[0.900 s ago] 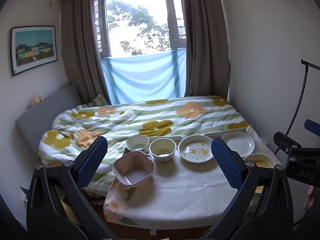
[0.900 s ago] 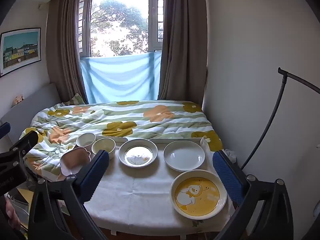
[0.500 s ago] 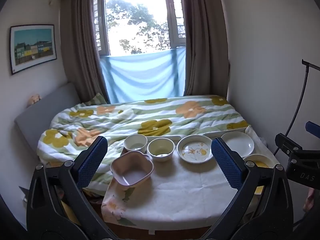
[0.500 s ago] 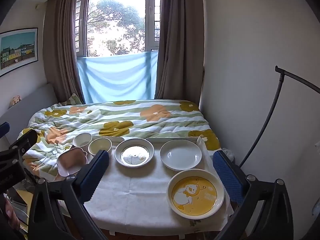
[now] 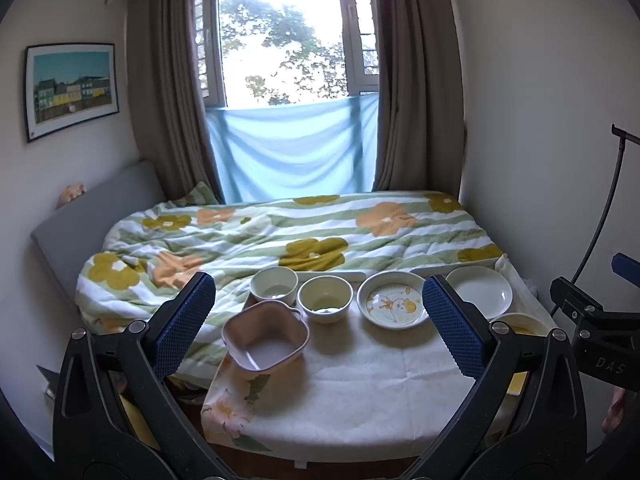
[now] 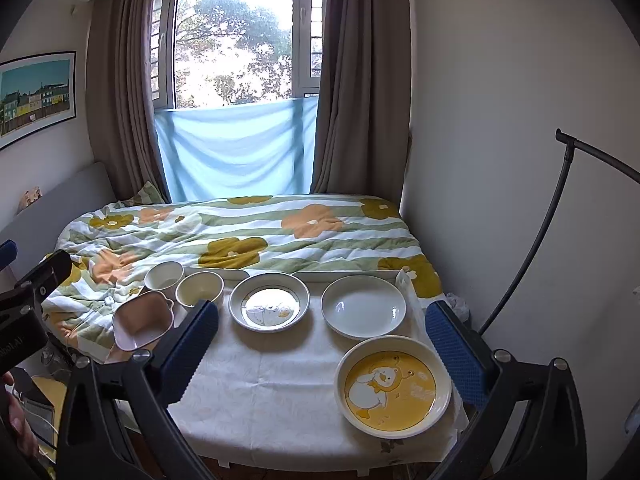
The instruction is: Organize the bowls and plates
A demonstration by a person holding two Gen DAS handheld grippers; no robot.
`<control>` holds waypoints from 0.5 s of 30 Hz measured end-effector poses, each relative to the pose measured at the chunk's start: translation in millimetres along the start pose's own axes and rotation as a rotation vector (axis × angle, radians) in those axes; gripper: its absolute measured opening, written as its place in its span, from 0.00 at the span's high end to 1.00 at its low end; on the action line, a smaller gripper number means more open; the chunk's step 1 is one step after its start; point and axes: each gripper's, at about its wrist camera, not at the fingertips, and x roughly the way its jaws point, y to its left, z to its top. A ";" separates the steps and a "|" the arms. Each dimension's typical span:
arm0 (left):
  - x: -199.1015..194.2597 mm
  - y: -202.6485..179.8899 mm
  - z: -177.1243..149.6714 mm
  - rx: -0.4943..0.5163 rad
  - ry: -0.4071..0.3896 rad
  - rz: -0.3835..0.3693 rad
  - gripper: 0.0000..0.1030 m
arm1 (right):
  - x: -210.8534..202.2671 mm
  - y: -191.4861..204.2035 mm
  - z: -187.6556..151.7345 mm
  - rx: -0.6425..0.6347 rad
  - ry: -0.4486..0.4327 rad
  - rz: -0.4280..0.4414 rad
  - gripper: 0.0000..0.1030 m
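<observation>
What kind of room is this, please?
Most likely a bedroom: a bed with a flowered quilt, a curtained window, and a small cloth-covered table of dishes at its foot.

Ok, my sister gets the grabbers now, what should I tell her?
Left gripper and right gripper: both open, empty, above the table.
Back row, left to right: white cup, cream bowl, duck plate, plain white plate.
Pink bowl sits near the left edge; yellow bear plate front right.
Nothing stacked yet. All the sorting is left.
</observation>
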 end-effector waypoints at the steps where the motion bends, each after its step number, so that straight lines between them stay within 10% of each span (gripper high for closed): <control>1: 0.7 0.1 -0.9 0.002 0.000 0.000 0.00 | -0.3 1.1 0.1 -0.001 0.001 -0.001 0.00; 15: 2.9 2.6 -3.1 0.007 0.006 -0.012 0.00 | 2.0 0.2 1.3 -0.001 0.004 0.004 0.00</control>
